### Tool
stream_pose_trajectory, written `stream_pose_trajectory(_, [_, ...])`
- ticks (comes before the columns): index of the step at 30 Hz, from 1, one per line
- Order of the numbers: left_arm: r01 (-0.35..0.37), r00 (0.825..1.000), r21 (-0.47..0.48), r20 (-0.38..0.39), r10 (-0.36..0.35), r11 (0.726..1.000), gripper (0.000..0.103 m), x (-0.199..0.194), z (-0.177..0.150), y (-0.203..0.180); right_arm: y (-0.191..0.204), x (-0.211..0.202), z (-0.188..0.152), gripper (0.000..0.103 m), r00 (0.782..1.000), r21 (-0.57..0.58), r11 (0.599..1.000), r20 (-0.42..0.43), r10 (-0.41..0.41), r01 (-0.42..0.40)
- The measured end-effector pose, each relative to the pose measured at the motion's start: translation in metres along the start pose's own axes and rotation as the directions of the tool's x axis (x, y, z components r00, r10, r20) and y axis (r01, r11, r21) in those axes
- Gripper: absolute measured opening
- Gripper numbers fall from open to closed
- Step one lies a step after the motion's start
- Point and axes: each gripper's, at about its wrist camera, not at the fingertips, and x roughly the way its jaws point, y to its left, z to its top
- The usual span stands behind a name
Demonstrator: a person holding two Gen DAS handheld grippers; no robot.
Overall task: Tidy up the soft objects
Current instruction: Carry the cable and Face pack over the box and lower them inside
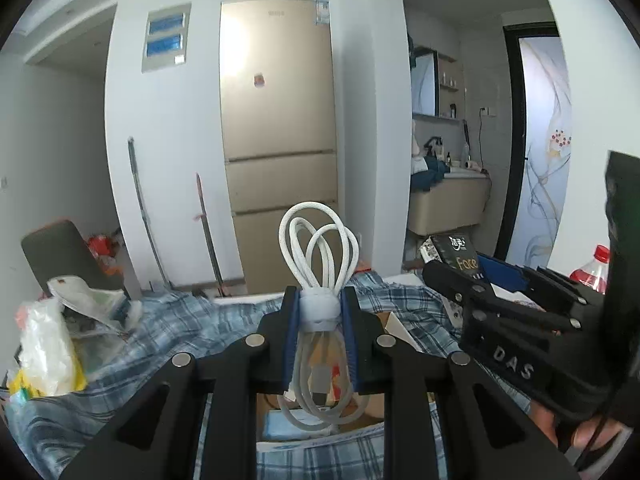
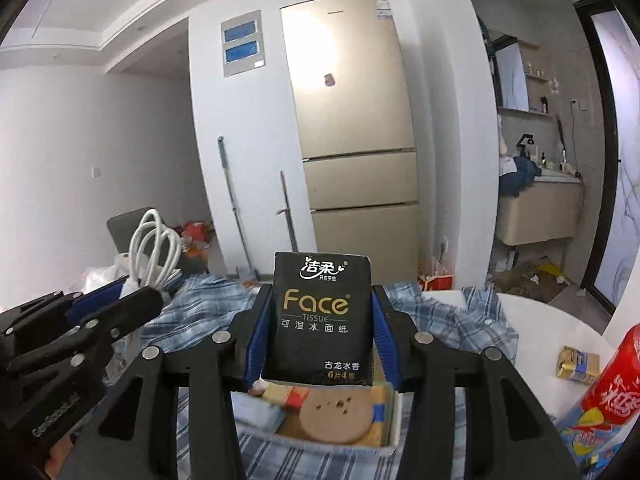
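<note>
Two items are held up over the box (image 2: 394, 420) at once, probably to be sorted. Cable (image 1: 319, 276) is pinched at its strap by the left gripper (image 1: 319, 334); tissue pack (image 2: 322, 316) is clamped upright in the right gripper (image 2: 322, 340), at 3 o'clock of it.

White cable bundle (image 1: 318, 264): coiled in loops, bound at the middle by a pale wrap, upright, loops fanning above the band, plug ends hanging below. Black tissue pack (image 2: 318, 318): gold "Face" lettering, upright, label facing the camera, raised above an open box (image 2: 394, 420) of small items.
</note>
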Motion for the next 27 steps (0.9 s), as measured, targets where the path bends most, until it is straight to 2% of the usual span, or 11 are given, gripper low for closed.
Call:
stream_pose_trajectory(2, [0.012, 0.999, -0.003, -0.044, -0.012, 1.000, 0.022, 0.020, -0.003, 0.002, -0.006, 0.010, -0.004, 0.046, 1.000, 0.014, 1.000, -0.016, 0.000, 0.000])
stream_pose_trajectory(6, [-0.003, 0.989, -0.013, -0.145, 0.001, 1.000, 0.022, 0.065, -0.025, 0.010, -0.027, 0.040, -0.027, 0.046, 0.994, 0.078, 0.997, -0.107, -0.004, 0.013])
stream_pose_trajectory(10, [-0.004, 0.976, -0.015, -0.218, 0.001, 1.000, 0.022, 0.097, -0.049, 0.022, -0.037, 0.069, -0.048, 0.046, 0.982, 0.067, 0.996, -0.186, -0.042, 0.056])
stream_pose_trajectory(12, [0.016, 0.972, -0.027, -0.235, -0.022, 1.000, 0.022, 0.103, -0.060, 0.029, -0.042, 0.081, -0.055, 0.046, 0.973, 0.080, 0.996, -0.229, -0.024, 0.043])
stream_pose_trajectory(16, [0.012, 0.967, -0.034, -0.252, -0.021, 0.999, 0.022, 0.112, -0.072, 0.033, -0.047, 0.099, -0.073, 0.046, 0.949, 0.105, 0.994, -0.313, 0.025, 0.009])
stream_pose_trajectory(19, [0.026, 0.956, -0.048, -0.292, -0.039, 0.999, 0.022, 0.121, -0.079, 0.033, -0.041, 0.108, -0.084, 0.046, 0.933, 0.082, 0.997, -0.358, 0.026, 0.003])
stream_pose_trajectory(22, [0.027, 0.951, -0.037, -0.307, -0.037, 0.999, 0.022, 0.125, -0.082, 0.030, -0.038, 0.111, -0.090, 0.046, 0.927, 0.062, 0.998, -0.374, 0.022, 0.001])
stream_pose_trajectory(27, [0.044, 0.945, -0.075, -0.321, -0.066, 0.996, 0.022, 0.128, -0.084, 0.031, -0.032, 0.110, -0.091, 0.046, 0.926, 0.054, 0.998, -0.377, 0.031, -0.012])
